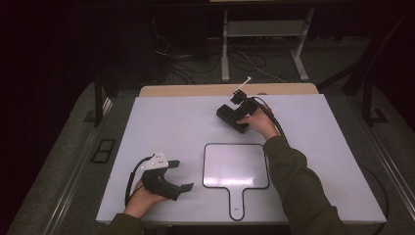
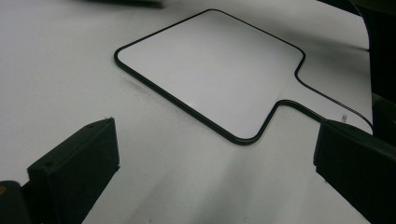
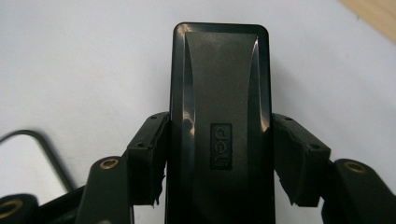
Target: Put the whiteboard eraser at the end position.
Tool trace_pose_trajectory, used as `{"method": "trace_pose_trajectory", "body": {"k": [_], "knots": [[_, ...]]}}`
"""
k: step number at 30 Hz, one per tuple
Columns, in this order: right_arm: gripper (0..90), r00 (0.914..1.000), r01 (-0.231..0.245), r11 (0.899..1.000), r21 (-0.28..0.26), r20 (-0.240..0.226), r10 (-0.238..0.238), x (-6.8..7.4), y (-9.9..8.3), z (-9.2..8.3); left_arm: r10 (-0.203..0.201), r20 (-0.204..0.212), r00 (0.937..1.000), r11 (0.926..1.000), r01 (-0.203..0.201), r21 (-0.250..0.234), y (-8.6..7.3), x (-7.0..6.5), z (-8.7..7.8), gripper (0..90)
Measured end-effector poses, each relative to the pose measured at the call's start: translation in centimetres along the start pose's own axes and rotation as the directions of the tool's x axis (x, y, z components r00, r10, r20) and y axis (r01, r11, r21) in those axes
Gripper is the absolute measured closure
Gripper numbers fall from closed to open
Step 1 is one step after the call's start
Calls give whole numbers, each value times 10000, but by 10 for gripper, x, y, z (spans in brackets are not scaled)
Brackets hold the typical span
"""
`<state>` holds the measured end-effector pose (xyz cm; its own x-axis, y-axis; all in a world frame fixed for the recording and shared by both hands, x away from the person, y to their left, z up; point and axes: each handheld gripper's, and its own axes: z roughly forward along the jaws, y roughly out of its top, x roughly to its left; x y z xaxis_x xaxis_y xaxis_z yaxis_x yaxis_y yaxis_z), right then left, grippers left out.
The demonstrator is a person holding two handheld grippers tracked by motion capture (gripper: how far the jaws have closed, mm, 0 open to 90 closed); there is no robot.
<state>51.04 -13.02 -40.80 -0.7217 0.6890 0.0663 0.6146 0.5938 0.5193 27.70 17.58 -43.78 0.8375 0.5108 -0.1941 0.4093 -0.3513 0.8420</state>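
The eraser (image 3: 219,126), a black hard-plastic block, sat pinched across its long sides in the right claw (image 3: 219,154) over the far part of the table (image 1: 161,122). It looked light, stiff and slick, so that mid-body grip seemed sensible. The left claw (image 2: 215,158) rested spread near the paddle-shaped whiteboard (image 2: 210,65).

A small whiteboard (image 2: 210,65) with a black rim and a handle is seen flat on the white bench (image 2: 56,70), beyond the wide-apart jaws.

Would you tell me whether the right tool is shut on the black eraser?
Yes: the right tool is shut, both pads pressing the eraser's long sides.
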Motion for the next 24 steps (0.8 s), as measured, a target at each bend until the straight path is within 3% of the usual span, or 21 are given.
{"method": "trace_pose_trajectory", "body": {"k": [5, 10, 18, 24], "knots": [[388, 9999, -95, 9997, 225, -64, 96, -3, -5, 11, 2, 33, 10000, 10000, -2, -1, 0, -1, 1, 0], [382, 9999, 124, 9999, 56, 4, -124, -1, -6, 12, 5, 16, 10000, 10000, -5, 17, 0, 0, 1, 0], [309, 10000, 37, 9982, -593, 62, -34, -3, -12, -2, -20, -25, 10000, 10000, 20, -22, 2, 0, 2, 0], [307, 9997, -102, 9935, -1137, -236, 76, -6, -16, -18, 7, -23, 10000, 10000, -7, 12, 3, -1, 4, 0]]}}
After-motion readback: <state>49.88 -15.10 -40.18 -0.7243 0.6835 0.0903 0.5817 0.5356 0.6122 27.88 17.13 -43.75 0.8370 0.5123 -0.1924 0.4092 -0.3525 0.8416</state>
